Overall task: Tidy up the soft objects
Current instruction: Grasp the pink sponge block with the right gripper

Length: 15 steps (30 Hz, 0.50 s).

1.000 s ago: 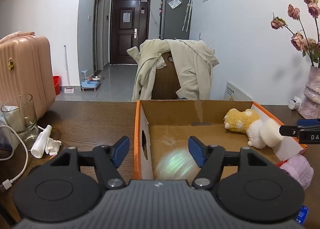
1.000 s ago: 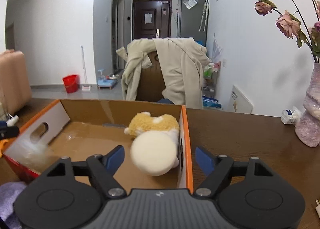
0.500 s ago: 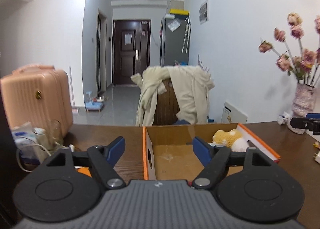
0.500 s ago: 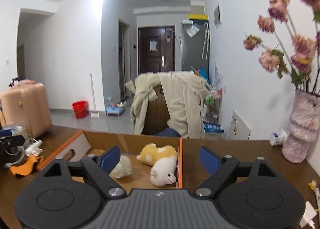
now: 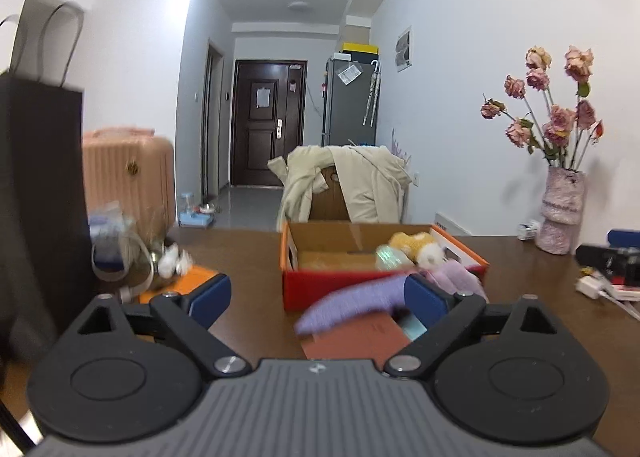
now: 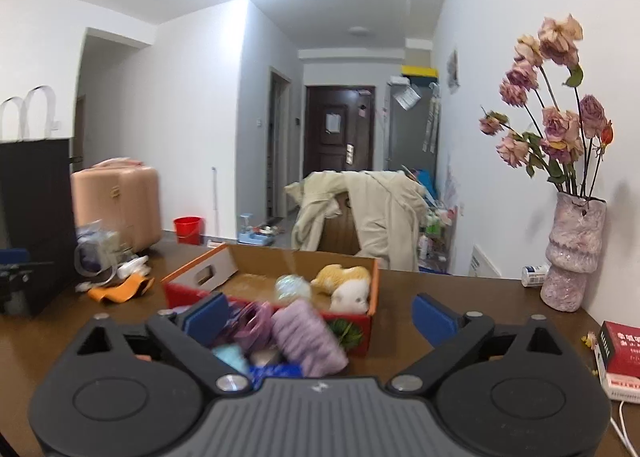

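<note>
A cardboard box [image 5: 384, 285] with orange-red sides stands on the brown table. Inside it lie a yellow-and-white plush toy [image 5: 420, 247] and a pale green ball [image 5: 386, 257]. In the right wrist view the same box [image 6: 200, 277] shows the plush toy [image 6: 346, 283] and the ball [image 6: 294, 287]. Purple knitted rolls [image 6: 308, 337] and other small soft things are heaped in front of the box. One blurred purple roll [image 5: 352, 301] appears in the left wrist view. My left gripper [image 5: 318, 299] and right gripper [image 6: 320, 317] hang back from the box, jaws opening wide, pads touching nothing.
A vase of dried roses [image 6: 572, 253] stands at the table's right, a red book [image 6: 620, 349] and white cables near it. A black paper bag [image 5: 40, 197], a glass jar and an orange cloth [image 6: 120, 289] crowd the left. Behind the table: a coat-draped chair [image 5: 344, 185] and a pink suitcase [image 5: 128, 177].
Both grippers have drawn back from over the box and risen a little, jaws spreading wider. The ball now rests in the box. The purple heap in front has come into view.
</note>
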{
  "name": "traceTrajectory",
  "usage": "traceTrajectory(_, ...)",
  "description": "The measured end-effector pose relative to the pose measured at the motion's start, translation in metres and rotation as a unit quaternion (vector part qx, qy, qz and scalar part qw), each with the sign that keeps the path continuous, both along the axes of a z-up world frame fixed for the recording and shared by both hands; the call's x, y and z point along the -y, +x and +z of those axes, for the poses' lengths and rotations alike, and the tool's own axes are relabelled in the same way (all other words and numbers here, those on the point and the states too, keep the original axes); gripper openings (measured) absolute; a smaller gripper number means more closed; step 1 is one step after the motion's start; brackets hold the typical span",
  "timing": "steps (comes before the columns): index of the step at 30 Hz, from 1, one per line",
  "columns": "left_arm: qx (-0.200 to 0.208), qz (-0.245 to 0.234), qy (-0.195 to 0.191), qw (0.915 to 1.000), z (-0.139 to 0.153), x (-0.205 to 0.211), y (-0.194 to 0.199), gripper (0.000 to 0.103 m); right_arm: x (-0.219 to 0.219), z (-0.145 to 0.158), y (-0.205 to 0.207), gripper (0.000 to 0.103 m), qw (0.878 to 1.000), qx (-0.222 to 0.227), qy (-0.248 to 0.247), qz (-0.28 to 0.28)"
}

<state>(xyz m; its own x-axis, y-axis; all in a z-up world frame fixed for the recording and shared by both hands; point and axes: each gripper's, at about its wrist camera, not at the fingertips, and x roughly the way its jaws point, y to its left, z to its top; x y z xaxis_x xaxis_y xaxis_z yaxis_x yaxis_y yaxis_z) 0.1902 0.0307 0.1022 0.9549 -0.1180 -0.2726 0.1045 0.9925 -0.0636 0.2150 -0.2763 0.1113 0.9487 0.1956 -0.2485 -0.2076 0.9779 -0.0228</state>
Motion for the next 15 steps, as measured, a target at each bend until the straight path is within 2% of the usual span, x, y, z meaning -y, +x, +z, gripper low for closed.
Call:
traceTrajectory(1,-0.005,-0.003,-0.011,0.9999,-0.006,0.0,-0.012,0.098,-0.003,-0.006,-0.011,0.1,1.0,0.007,-0.005,0.006)
traceTrajectory(4,-0.006,-0.01,-0.007,0.9999,-0.023,-0.002,-0.041,0.101,-0.01,-0.028,-0.044,0.103,1.0,0.013,-0.012,0.02)
traceTrajectory(7,-0.03,-0.011,-0.004,0.9995,-0.039,-0.005,-0.057,0.101,-0.013,-0.049,-0.062,0.103,0.999,-0.02,0.011,0.034)
traceTrajectory(10,-0.05,-0.003,-0.004,0.9988,-0.051,-0.01,-0.061,0.101,-0.017,-0.062,-0.069,0.103,0.998,-0.044,0.002,0.043)
traceTrajectory(15,-0.054,-0.001,-0.014,0.9984,-0.055,-0.014,-0.057,0.101,-0.021,-0.064,-0.076,0.103,0.998,-0.046,0.015,0.035)
